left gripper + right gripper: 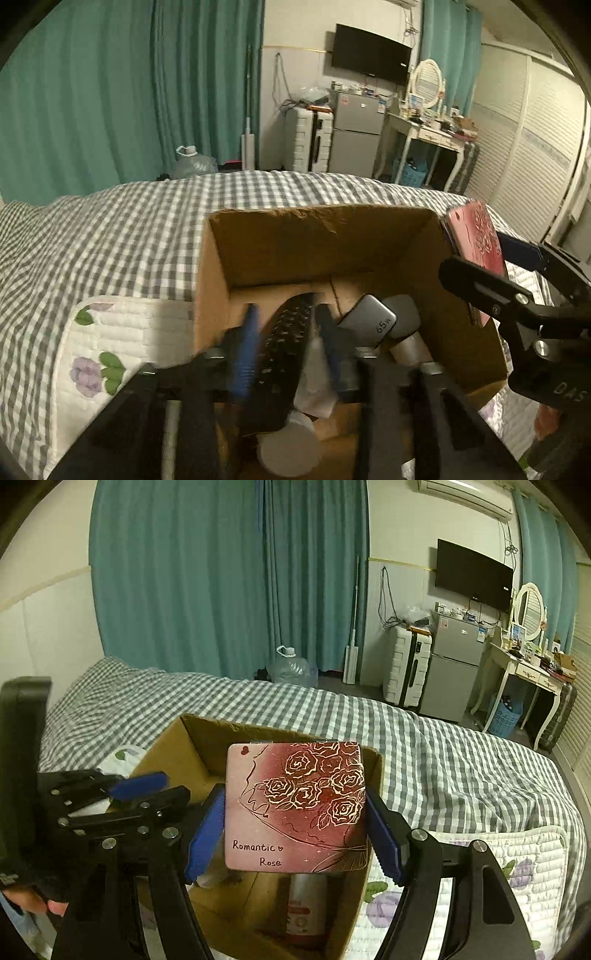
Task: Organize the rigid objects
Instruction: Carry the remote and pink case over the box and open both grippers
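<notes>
A bed (pixel 443 753) under a grey-and-white checked cover spreads beneath and beyond both hand-held grippers, with a white quilted flower-print pad (pixel 517 878) lying on it just right of the right one; an open cardboard box (pixel 314 243) sits on the bed directly below the two, holding a grey charger block (pixel 369 321), a dark hairbrush (pixel 284 343), a pale tube (pixel 314 369) and a white round lid (pixel 288 450), and, seen from the right wrist, a red-labelled bottle (pixel 306 908) on its floor; the right hand-held gripper (pixel 295 834) is clamped on a pink square case printed with roses (pixel 295 805), its blue pads (pixel 207 834) pressed to the case's left and right edges, holding it flat above the box's opening near the right wall; the left hand-held gripper (pixel 284 339), just left of it, stands with its blue fingers (pixel 245 350) apart over the box's inside, the brush and tube showing between them; whether they touch either is lost in blur.
</notes>
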